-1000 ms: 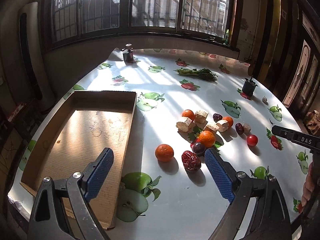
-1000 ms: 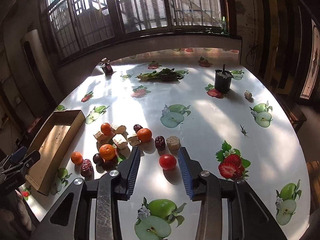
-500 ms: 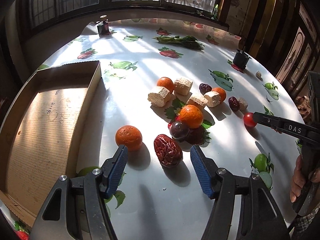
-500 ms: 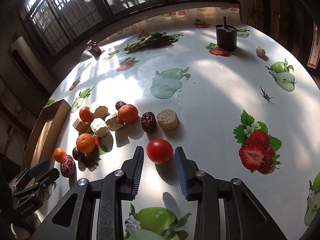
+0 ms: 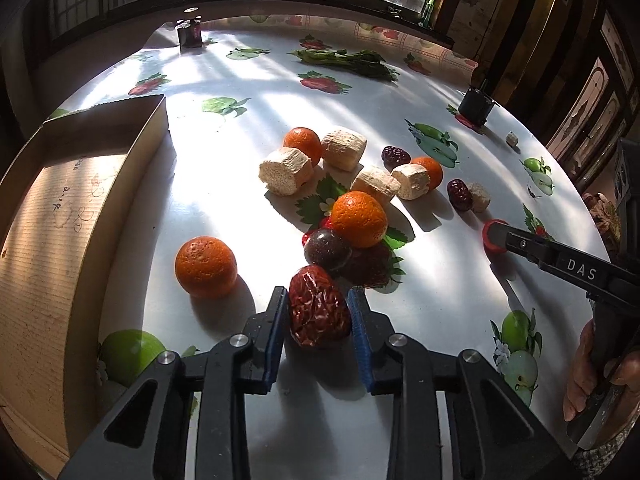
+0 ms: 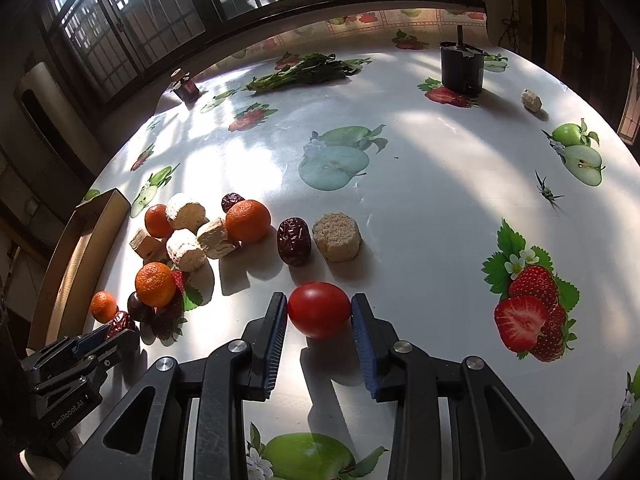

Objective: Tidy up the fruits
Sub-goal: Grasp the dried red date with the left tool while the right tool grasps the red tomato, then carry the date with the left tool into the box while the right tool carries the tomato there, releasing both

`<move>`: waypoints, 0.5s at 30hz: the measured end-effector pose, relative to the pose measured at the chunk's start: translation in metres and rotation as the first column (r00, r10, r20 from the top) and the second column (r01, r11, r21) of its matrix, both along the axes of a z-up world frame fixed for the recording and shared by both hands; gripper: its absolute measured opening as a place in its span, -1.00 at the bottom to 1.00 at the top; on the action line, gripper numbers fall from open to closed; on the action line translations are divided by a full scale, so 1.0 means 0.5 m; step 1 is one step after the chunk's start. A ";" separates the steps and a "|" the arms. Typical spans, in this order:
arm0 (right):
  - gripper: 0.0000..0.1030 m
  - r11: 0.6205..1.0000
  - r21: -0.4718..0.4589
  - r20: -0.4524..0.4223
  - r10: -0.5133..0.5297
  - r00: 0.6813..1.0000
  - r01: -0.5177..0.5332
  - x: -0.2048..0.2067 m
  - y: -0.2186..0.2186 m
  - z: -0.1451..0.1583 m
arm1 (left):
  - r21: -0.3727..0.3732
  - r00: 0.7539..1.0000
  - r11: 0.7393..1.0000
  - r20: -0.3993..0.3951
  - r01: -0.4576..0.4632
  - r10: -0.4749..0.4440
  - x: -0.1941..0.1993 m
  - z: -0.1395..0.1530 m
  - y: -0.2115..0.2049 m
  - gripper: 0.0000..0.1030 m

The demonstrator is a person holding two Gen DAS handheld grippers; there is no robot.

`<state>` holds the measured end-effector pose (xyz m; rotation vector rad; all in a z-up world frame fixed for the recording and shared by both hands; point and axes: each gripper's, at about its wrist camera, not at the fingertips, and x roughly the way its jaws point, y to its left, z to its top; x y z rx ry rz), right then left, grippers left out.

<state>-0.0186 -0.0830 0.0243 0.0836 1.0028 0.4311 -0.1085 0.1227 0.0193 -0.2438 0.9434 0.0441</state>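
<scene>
With both grippers down on the table [image 6: 420, 184], per view:
Left gripper [image 5: 318, 306]: pads touching both sides of the date [image 5: 318, 312], pinching it, on the table beside an orange [image 5: 205, 266].
Right gripper [image 6: 319, 312]: pads against the tomato [image 6: 319, 310], clamped on it.
Left view only: box [image 5: 60, 208] interior; tomato mostly hidden behind right finger.
Right view only: loose chunk [image 6: 531, 101] past the black cup [image 6: 461, 67]; date barely visible.
</scene>
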 end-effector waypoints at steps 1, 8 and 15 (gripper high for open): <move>-0.33 1.000 0.007 -0.003 0.005 1.000 -0.005 -0.004 0.000 0.001 | 0.000 1.000 1.000 0.013 -0.005 0.005 -0.007 0.006 0.001 -0.43; -0.33 0.984 0.149 0.001 0.098 0.995 -0.097 -0.082 0.016 0.084 | 0.007 0.990 1.000 0.142 -0.021 0.019 -0.100 0.124 0.036 -0.42; -0.32 0.878 0.343 0.126 0.311 0.942 -0.336 -0.225 0.109 0.317 | 0.053 0.947 0.995 0.315 -0.081 0.060 -0.258 0.323 0.145 -0.42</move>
